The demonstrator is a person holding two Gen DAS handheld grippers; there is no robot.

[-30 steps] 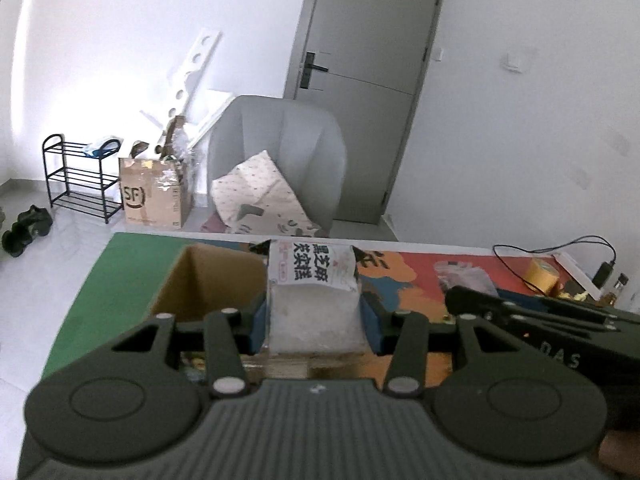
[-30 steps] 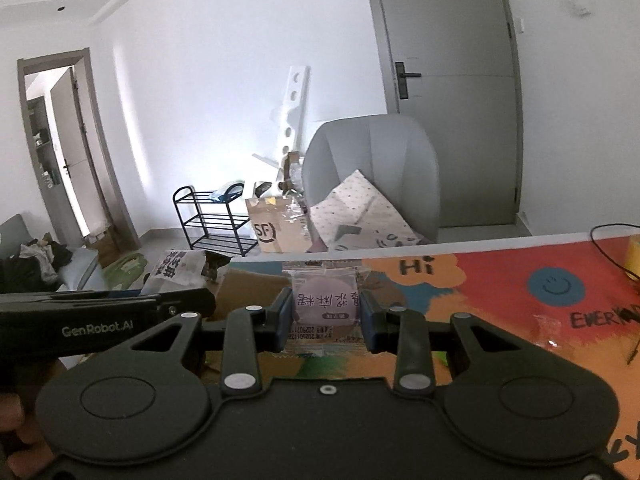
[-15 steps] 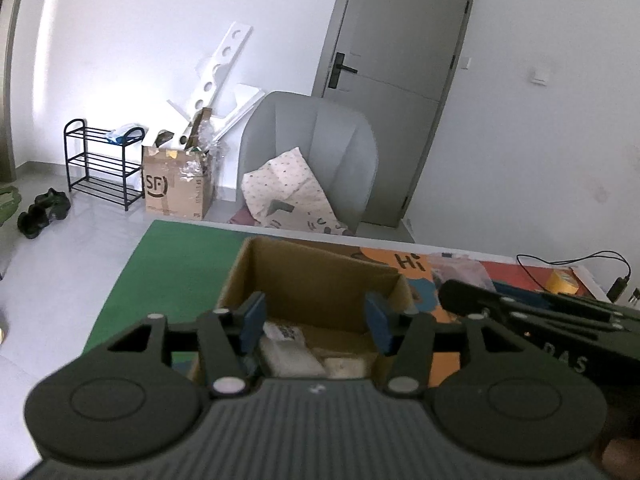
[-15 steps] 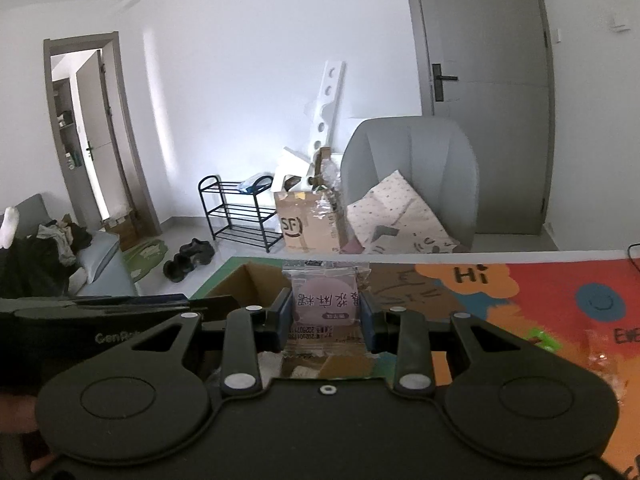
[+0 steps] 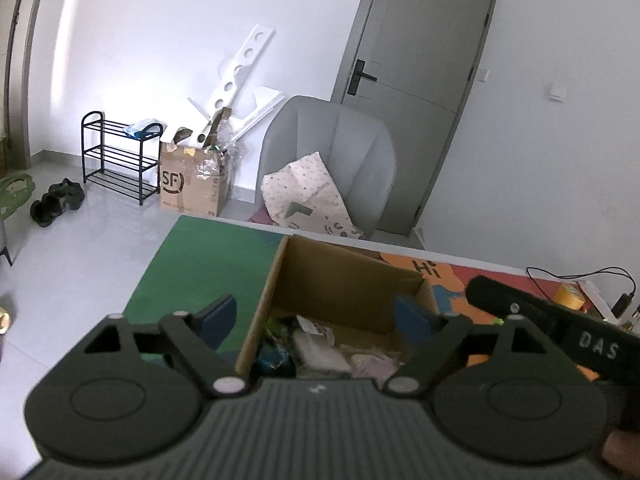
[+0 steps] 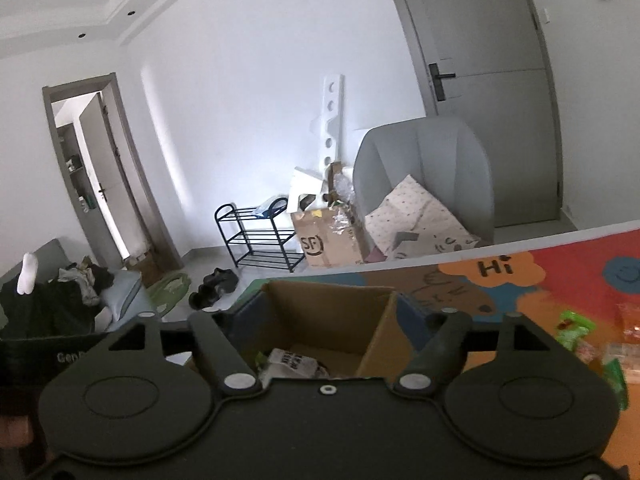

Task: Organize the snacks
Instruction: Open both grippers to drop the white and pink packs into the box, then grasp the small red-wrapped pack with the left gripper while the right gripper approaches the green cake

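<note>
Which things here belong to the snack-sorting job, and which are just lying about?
Job: cardboard box; snack packets in the box; loose snacks on the mat; left gripper and right gripper, both open and empty.

Lying about: grey chair; shoe rack; shoes; tape roll.

Setting: a room in a home. Indicators: a grey upholstered armchair (image 5: 332, 160) holding a patterned cushion (image 5: 308, 196); a black shoe rack (image 5: 120, 156) with shoes (image 5: 56, 200) on the tiled floor beside it; a closed grey door (image 5: 416, 100); a sofa piled with clothes (image 6: 72, 296); a children's play mat (image 6: 560, 280) covering the surface.
</note>
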